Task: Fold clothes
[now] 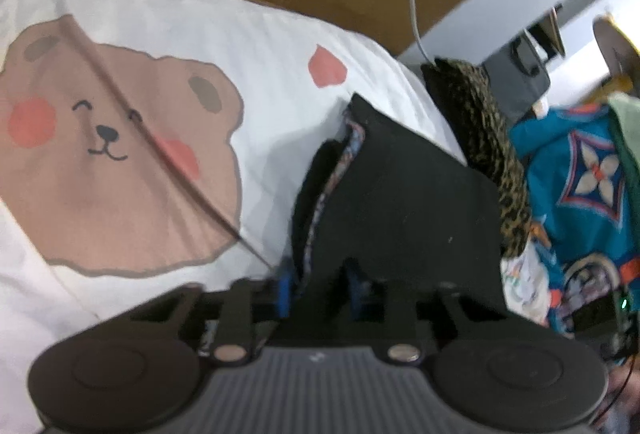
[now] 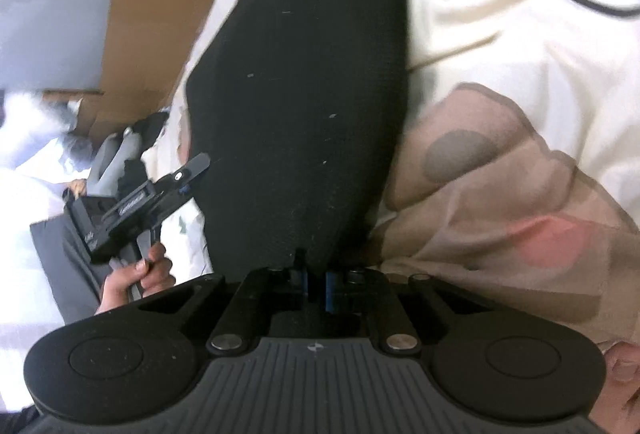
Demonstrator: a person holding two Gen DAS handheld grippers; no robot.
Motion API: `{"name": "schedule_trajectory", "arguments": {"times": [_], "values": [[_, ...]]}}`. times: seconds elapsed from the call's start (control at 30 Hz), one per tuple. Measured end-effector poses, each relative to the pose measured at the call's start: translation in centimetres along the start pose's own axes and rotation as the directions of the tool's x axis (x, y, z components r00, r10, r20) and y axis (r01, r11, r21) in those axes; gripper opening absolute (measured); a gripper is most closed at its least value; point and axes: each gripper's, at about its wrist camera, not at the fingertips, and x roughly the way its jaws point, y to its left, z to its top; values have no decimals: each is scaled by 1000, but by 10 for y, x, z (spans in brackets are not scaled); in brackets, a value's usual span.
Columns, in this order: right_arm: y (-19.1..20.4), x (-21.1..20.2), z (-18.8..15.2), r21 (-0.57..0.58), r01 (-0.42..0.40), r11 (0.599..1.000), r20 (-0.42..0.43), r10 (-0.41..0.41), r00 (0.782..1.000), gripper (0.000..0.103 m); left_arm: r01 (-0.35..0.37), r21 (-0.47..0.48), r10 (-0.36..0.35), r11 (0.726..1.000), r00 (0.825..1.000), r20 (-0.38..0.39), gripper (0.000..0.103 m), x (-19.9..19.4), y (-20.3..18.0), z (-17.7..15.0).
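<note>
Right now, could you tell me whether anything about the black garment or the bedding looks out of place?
Nothing looks damaged. The black garment is held up between both grippers, left gripper and right gripper, with a patterned inner layer peeking out along one edge. The bear-print sheet beneath is creased, and loose clothes are piled beside it.

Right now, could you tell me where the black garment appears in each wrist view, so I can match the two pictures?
Left wrist view: the black garment fills the lower centre, rising from the left gripper, which is clamped on it.
Right wrist view: it runs up the centre from the right gripper, also clamped on it.
Shared landmark: the white bedding with the brown bear print under the garment.
</note>
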Motion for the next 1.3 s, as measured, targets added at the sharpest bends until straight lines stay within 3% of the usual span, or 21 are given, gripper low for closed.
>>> {"name": "schedule_trajectory", "arguments": {"times": [0.03,0.47,0.67,1.03,1.1,1.2,1.27,1.3], "values": [[3,-3,1,-11,-8,1000,-3,8,1000,5,5,-15,-5,1000,1000,-2,17,-2,0,0],[12,-24,11,-61,29,998,-8,-30,1000,5,33,-64,-35,997,999,-34,16,-9,-11,-23],[11,-39,20,-124,97,988,-1,-98,995,5,47,-107,-50,993,998,-34,16,-12,-22,-49],[-4,-69,34,-144,145,979,2,-146,989,5,52,-152,-62,987,996,-59,16,-17,-42,-74],[-10,-70,36,-141,163,977,2,-164,986,6,54,-136,-66,989,994,-83,19,-17,-42,-69],[-11,-69,37,-176,238,955,12,-240,971,24,45,-116,-56,992,994,-97,33,-18,-42,-53],[-12,-74,39,-173,253,952,32,-252,967,42,43,-102,-52,994,996,-79,59,-20,-42,-42],[-12,-77,41,-170,250,953,47,-246,968,50,43,-94,-50,995,996,-71,64,-21,-43,-37]]}}
